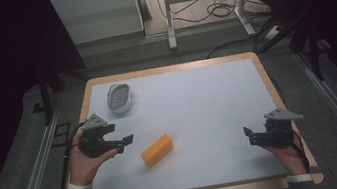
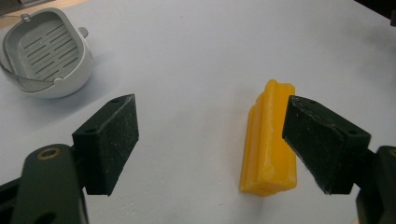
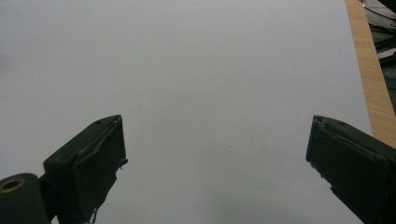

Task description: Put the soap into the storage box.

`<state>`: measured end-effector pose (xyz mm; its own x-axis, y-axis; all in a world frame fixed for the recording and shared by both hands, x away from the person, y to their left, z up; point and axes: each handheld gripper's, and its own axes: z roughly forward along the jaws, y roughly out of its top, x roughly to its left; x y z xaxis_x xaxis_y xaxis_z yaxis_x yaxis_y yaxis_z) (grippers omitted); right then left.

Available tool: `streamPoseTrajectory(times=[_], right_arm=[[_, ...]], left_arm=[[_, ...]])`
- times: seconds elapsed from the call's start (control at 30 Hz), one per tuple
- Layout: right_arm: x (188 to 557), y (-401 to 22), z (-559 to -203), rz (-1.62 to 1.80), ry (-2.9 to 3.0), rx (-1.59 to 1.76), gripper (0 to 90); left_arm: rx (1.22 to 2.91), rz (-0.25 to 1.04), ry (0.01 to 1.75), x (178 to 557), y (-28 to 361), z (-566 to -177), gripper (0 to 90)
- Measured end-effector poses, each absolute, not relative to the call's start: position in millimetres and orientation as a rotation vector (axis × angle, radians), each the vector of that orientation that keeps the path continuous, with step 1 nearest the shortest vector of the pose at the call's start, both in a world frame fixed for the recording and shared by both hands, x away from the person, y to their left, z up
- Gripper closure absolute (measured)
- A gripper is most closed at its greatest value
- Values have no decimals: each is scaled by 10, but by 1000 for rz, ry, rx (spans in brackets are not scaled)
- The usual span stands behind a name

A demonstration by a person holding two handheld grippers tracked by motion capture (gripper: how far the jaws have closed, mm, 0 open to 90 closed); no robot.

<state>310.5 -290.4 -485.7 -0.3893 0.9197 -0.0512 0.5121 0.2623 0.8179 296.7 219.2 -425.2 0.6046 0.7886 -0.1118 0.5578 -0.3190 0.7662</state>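
I see one yellow ridged block (image 1: 157, 150) lying flat near the table's (image 1: 207, 98) front edge, left of centre. One grey slotted basket (image 1: 119, 98) sits toward the far left corner. My left gripper (image 1: 126, 140) gapes wide, holding nothing, just beside the block. My right gripper (image 1: 249, 135) gapes wide too, empty, near the right edge.

I found no legible text, label, brand, number or sign on the yellow block (image 2: 269, 144), the grey basket (image 2: 45, 51) or the table (image 1: 207, 98).
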Motion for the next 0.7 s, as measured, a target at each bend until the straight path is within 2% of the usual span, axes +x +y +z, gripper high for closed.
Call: streamPoseTrajectory(times=[0.7], right_arm=[[3108, -2882, -4889, 1005, 2023, 1277, 49]], left_arm=[[2150, 314, 990, 3114, 1806, -4158, 188]])
